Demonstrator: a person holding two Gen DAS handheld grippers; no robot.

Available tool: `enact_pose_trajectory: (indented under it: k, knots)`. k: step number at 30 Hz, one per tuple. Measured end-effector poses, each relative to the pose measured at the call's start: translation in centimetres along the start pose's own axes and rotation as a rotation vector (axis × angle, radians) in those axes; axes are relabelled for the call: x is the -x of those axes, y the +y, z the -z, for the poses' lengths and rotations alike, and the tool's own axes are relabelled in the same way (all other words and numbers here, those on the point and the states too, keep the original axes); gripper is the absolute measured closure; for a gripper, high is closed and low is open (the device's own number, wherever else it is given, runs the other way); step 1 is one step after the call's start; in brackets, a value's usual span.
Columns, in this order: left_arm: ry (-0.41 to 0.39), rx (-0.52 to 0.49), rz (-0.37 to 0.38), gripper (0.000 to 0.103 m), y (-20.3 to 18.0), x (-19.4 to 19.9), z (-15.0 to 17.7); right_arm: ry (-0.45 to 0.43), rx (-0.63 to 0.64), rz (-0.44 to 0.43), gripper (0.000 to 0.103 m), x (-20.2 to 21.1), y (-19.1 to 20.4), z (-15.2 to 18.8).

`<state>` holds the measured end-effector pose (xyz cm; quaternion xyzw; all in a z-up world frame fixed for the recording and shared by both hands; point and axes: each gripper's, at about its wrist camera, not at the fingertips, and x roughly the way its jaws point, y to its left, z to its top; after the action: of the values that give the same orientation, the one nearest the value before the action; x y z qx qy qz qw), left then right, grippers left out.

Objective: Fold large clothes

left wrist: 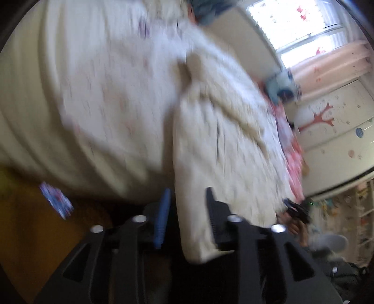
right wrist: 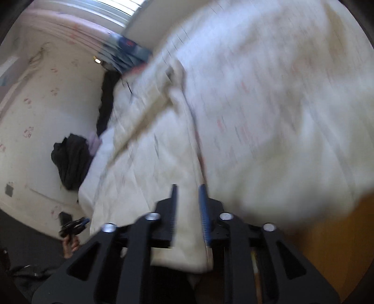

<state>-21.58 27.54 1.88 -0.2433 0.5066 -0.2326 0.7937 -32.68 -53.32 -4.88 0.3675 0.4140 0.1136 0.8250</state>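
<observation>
Large cream garment (left wrist: 222,140), thin, soft, light, limp; draped across bed (left wrist: 93,93), near hem reaching between both tongs. Best taken at hem corners, pinched flat. Left tongs (left wrist: 187,210) parted, cloth between, grip unclear through blur; right tongs (right wrist: 188,210) likewise. No legible labels or writing.

Both views motion-blurred. Bright window (left wrist: 301,21) at upper right of left wrist view, overexposed, with red marks on the glass. Pale pink curtain (left wrist: 332,63) beside it. White wall (left wrist: 336,131) carries a red branching decal (left wrist: 320,117) and small round stickers. Right wrist view: cream wall (right wrist: 46,98) with faint pink prints. Orange-brown floor (right wrist: 339,233) at lower right.
</observation>
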Motion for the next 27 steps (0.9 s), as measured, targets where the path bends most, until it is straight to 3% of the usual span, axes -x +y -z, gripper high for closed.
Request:
enact_pose_trajectory:
  k: [1,2,4,7,11,13,15,16,18,19,20,23,25,27]
  knots:
    - [-0.054,-0.019,-0.035,0.043,-1.0,0.2,-1.8,-0.025,0.037,0.018,0.034,-0.9,1.6,-2.0]
    - [-0.089,-0.036,-0.048,0.041,-2.0,-0.3,-3.1,-0.047,0.074,0.033,0.021,-2.3,3.3,-4.3]
    - [-0.144,-0.103,-0.014,0.030,-3.9,-1.7,-6.2,-0.050,0.139,0.017,0.021,-5.9,5.9,-8.2]
    - [-0.187,-0.165,0.002,0.028,-8.2,-7.8,-10.6,-0.035,0.184,0.068,0.020,-14.0,8.4,-14.4]
    - [-0.201,-0.164,0.007,0.028,-11.3,-17.5,-16.0,-0.031,0.047,0.150,0.020,-24.1,6.5,-20.6]
    - [-0.208,-0.166,-0.030,0.028,-12.0,-20.7,-17.8,0.006,-0.016,0.166,0.044,-27.9,5.6,-22.1]
    - [-0.169,-0.162,-0.064,0.028,-11.6,-23.9,-19.6,-0.009,0.033,0.212,0.082,-29.2,6.3,-22.7]
    - [-0.092,-0.165,-0.111,0.028,-11.3,-26.8,-20.6,-0.034,0.092,0.224,0.086,-29.0,7.2,-22.8]
    - [0.014,-0.191,-0.205,0.028,-11.0,-30.2,-21.6,-0.073,0.180,0.214,0.089,-27.8,9.2,-23.1]
    - [0.016,-0.215,-0.226,0.028,-11.7,-30.6,-22.0,-0.111,0.216,0.200,0.089,-26.6,10.3,-23.4]
    - [-0.005,-0.228,-0.216,0.028,-12.4,-30.3,-22.4,-0.143,0.237,0.185,0.089,-25.6,11.2,-23.4]
    - [-0.179,-0.260,-0.120,0.025,-14.5,-27.2,-22.9,-0.243,0.266,0.203,0.089,-23.4,12.1,-24.9]
    - [-0.205,-0.276,-0.145,0.022,-14.7,-27.6,-22.9,-0.204,0.229,0.260,0.089,-25.1,9.7,-25.6]
    - [-0.074,-0.266,-0.235,0.021,-13.2,-31.5,-22.6,-0.059,0.176,0.340,0.086,-29.5,6.0,-25.2]
